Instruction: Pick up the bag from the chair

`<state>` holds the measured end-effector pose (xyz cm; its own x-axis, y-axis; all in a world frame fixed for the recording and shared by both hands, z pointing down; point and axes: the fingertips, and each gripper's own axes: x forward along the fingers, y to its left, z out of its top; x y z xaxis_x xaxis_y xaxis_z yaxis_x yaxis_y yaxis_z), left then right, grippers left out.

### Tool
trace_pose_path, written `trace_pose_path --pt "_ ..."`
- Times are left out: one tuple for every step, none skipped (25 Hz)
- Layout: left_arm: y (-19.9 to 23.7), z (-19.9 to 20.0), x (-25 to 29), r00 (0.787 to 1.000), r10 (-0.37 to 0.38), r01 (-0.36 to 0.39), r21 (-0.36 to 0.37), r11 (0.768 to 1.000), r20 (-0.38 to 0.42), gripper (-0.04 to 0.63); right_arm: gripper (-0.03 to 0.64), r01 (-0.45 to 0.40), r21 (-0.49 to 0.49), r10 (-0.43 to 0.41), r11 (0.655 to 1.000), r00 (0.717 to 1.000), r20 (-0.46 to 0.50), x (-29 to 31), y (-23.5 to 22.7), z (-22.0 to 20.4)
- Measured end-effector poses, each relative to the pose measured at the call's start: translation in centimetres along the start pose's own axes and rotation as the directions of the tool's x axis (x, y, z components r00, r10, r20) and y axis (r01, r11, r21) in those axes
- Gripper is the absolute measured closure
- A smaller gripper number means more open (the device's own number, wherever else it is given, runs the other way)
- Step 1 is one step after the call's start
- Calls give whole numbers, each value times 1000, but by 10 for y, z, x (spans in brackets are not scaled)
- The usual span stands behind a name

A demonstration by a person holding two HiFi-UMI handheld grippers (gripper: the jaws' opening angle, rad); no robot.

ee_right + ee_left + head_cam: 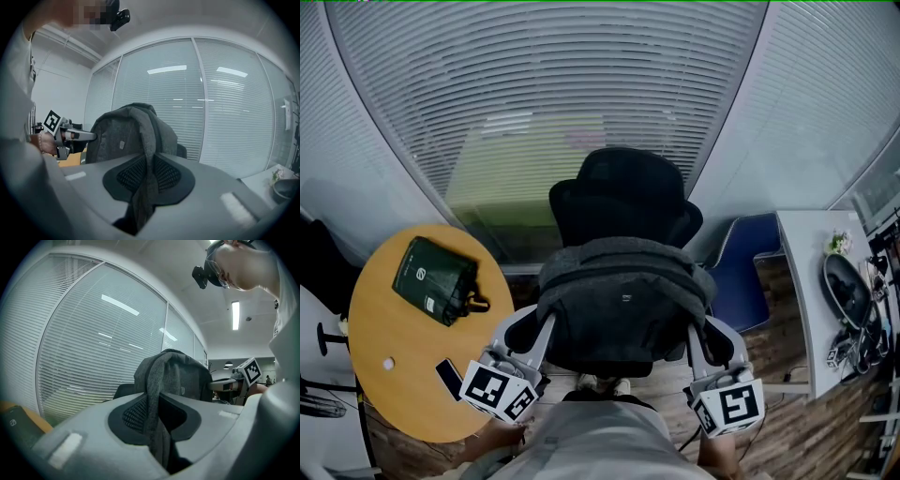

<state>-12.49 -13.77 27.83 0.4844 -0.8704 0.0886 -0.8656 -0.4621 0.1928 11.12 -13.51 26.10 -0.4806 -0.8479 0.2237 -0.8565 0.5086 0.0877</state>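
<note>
A grey backpack stands upright in front of the black office chair, hiding the seat. My left gripper is at the bag's left side and shut on its left shoulder strap, which runs down between the jaws in the left gripper view. My right gripper is at the bag's right side and shut on the right shoulder strap. The bag's body rises just beyond the jaws. I cannot tell whether the bag's bottom touches the seat.
A round wooden table at the left carries a dark green pouch and a phone. A blue chair and a white desk with clutter stand at the right. Blinds over glass walls close the back.
</note>
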Motion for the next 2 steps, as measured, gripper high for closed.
trace_pose_path --pt "0 1 1 1000 -1 1 1 1000 0 540 568 0 2 0 1000 1000 1 0 -1 1" --pt "-1 1 2 1000 -1 1 1 1000 -1 541 568 0 3 0 1000 1000 1 0 -2 1"
